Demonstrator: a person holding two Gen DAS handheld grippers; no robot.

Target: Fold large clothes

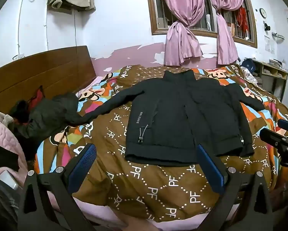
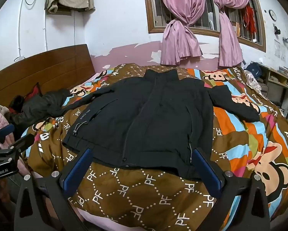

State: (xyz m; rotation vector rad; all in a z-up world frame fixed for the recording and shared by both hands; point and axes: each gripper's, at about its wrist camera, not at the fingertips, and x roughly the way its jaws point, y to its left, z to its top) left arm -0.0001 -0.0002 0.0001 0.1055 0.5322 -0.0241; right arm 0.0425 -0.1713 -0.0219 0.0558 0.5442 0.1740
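With my left gripper and right gripper both gaping wide and empty, the black jacket lies flat just ahead of them on the quilt, soft, bulky, likely slippery, so I'd pinch its hem corners.

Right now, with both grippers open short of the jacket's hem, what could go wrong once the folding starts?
1. The black jacket has one sleeve reaching to the dark garment by the headboard; folding that sleeve in might drag the garment along.
2. The quilt looks soft and puffy, so the left gripper or right gripper might pinch bedding together with the hem.
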